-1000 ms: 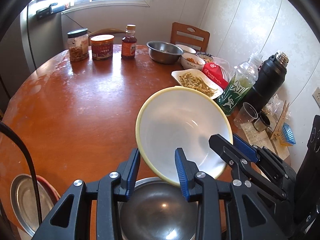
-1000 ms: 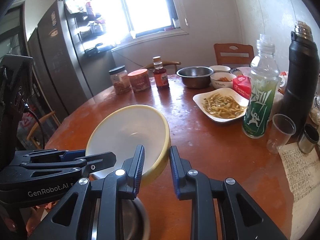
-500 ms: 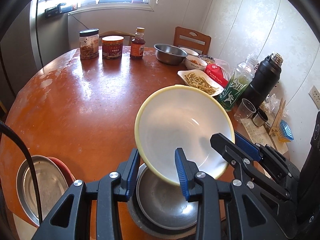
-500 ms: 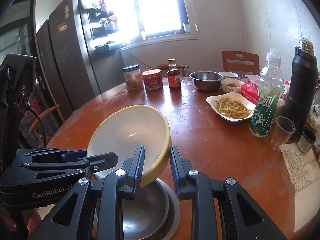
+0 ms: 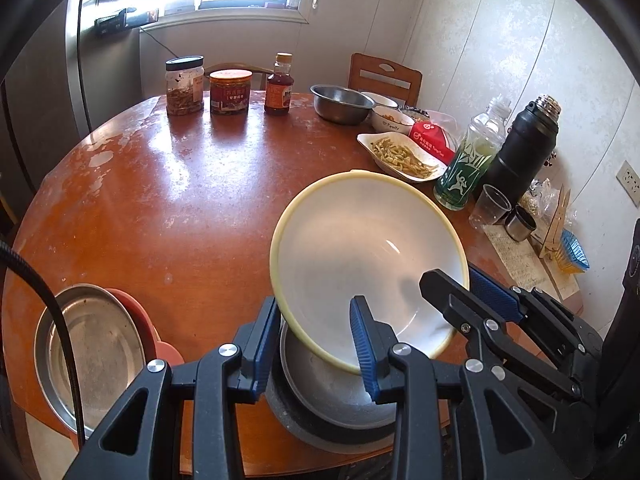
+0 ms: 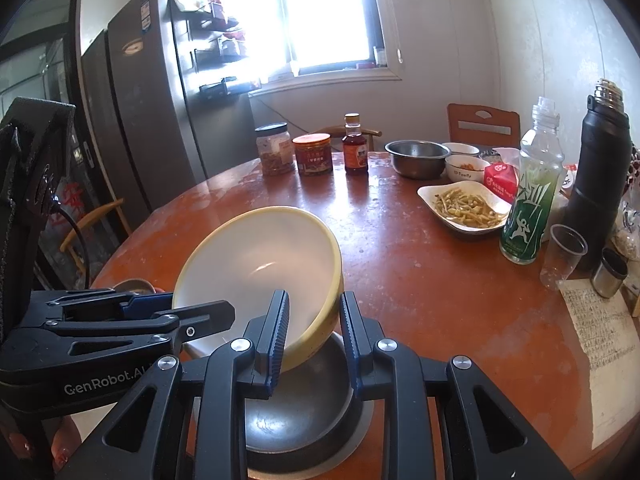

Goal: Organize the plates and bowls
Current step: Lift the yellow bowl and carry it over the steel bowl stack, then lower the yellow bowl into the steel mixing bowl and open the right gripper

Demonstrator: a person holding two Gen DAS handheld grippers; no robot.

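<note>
Hand-held grippers (image 6: 313,330) apparently pinching bowl (image 6: 256,272) rim

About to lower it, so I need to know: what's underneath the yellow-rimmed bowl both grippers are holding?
Under the yellow-rimmed bowl sits a steel bowl, nested in a dark dish on the table. The held bowl and the fingers cover the steel bowl's far side.

A white bowl with yellow rim (image 5: 360,248), tilted and held above a metal bowl (image 5: 340,396), which is nested in a dark bowl (image 5: 320,430) near the table edge, a metal plate (image 5: 96,352) is stacked on a red plate (image 5: 140,320) at the left
</note>
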